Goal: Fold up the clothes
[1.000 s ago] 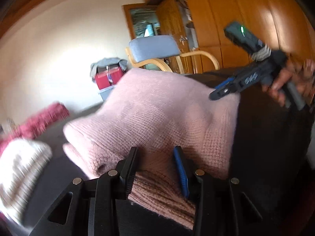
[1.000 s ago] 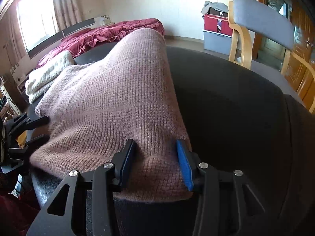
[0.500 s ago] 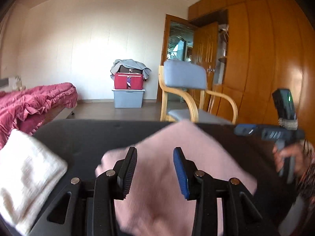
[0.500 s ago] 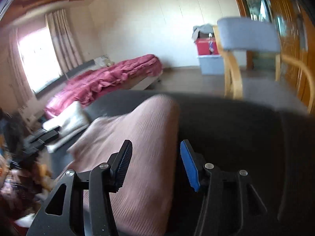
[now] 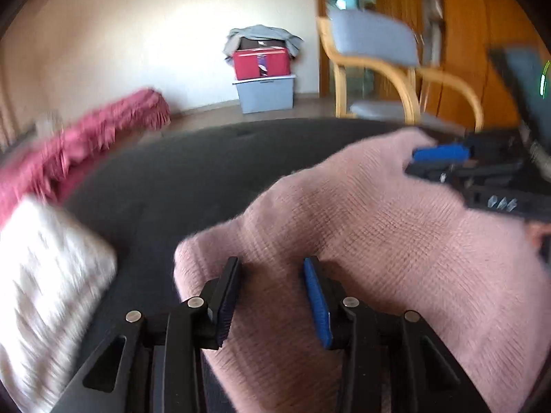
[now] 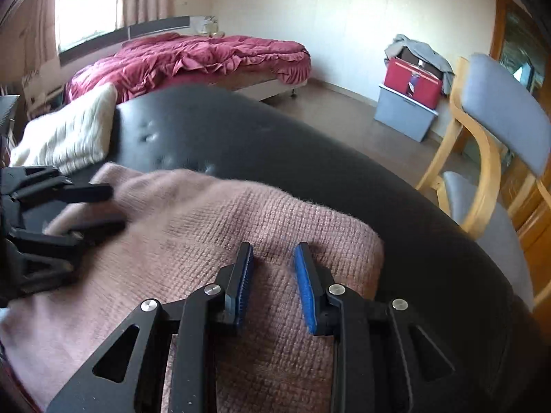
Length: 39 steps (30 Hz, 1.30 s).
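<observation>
Dusty-pink waffle-knit sweater, folded, fuzzy, lies on black padded surface. Left gripper jaws apart over sweater's left fold, grip unclear. Right gripper jaws closing, knit between them, pads not yet pressing.

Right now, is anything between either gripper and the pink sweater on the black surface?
Nothing visible is. The left gripper and right gripper are both directly over the pink sweater, knit showing between the fingers. The right jaws are closing. The folded white knit lies apart, beside the sweater's far corner.
</observation>
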Motion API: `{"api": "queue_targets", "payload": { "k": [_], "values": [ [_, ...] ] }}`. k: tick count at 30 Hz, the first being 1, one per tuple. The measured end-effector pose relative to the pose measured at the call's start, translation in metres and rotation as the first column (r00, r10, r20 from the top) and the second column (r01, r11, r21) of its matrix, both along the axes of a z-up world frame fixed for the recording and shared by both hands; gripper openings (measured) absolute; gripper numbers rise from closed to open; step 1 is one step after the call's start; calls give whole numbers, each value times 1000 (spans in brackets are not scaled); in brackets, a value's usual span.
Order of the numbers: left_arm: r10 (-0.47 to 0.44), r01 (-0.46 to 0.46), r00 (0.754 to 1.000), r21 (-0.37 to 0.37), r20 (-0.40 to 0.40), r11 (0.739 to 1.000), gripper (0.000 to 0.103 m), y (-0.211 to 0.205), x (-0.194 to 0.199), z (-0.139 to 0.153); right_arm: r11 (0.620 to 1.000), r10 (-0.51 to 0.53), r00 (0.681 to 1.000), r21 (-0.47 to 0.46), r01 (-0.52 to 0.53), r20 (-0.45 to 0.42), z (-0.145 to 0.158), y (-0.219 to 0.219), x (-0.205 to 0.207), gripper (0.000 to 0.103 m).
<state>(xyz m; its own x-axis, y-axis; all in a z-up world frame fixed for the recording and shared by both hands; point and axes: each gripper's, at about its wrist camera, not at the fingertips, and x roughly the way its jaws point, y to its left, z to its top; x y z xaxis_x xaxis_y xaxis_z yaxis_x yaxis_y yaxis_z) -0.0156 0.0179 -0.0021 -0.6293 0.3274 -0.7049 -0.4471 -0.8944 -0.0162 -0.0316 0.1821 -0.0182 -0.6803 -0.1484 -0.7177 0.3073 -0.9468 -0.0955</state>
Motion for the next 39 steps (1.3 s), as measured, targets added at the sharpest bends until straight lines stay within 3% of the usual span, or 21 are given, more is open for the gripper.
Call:
{"api": "queue_targets", "payload": {
  "k": [2, 3, 6, 8, 12, 15, 18, 20, 24, 27, 29, 32, 37, 39],
  "values": [
    [17, -27, 997, 139, 72, 990, 39, -21, -5, -3, 1000, -5, 1000, -9, 5, -4, -4, 4, -3, 27],
    [16, -28, 997, 162, 78, 986, 39, -24, -6, -5, 999, -16, 1000, -33, 16, -7, -6, 9, -4, 27],
    [16, -23, 998, 118, 56, 993, 39, -17, 0, -7, 992, -45, 999, -118, 43, -20, -10, 20, -5, 27],
    [17, -22, 999, 102, 46, 995, 39, -11, 0, -5, 994, -42, 999, -104, 39, -26, -8, 17, -7, 27],
    [56, -59, 998, 158, 22, 986, 38, -25, 3, 15, 998, -18, 998, -67, 14, -65, 14, 11, 7, 30],
    [60, -43, 997, 276, -51, 960, 36, -38, 23, 43, 984, -10, 990, -176, -15, -141, 41, 19, 44, 30],
    [-31, 67, 990, 268, -138, 961, 37, -17, 48, 58, 993, 14, 992, -111, -28, -122, 40, 7, 66, 30],
    [-73, 95, 980, 111, -187, 989, 37, 12, 57, 49, 997, 36, 994, -60, -42, -99, 28, -2, 70, 30],
    [-86, 77, 991, -87, -106, 993, 37, 33, 53, 3, 999, 42, 993, -15, -44, -109, 7, -9, 78, 35],
    [-62, 60, 990, -20, -125, 998, 39, 17, 60, -2, 998, 57, 990, 22, -54, -129, -3, -15, 85, 39],
    [-61, 61, 988, -5, -140, 998, 40, 11, 67, -4, 995, 70, 985, 83, -57, -157, -11, -25, 93, 39],
    [-54, 58, 987, 17, -153, 998, 40, 7, 74, -7, 993, 74, 984, 101, -58, -164, -12, -26, 91, 39],
    [-34, 41, 984, 33, -178, 999, 39, 0, 90, 7, 996, 84, 982, 35, -79, -169, 5, -15, 99, 42],
    [-60, 85, 969, 99, -239, 991, 38, -3, 113, 20, 995, 82, 979, -46, -92, -186, 16, -11, 118, 42]
  ]
}}
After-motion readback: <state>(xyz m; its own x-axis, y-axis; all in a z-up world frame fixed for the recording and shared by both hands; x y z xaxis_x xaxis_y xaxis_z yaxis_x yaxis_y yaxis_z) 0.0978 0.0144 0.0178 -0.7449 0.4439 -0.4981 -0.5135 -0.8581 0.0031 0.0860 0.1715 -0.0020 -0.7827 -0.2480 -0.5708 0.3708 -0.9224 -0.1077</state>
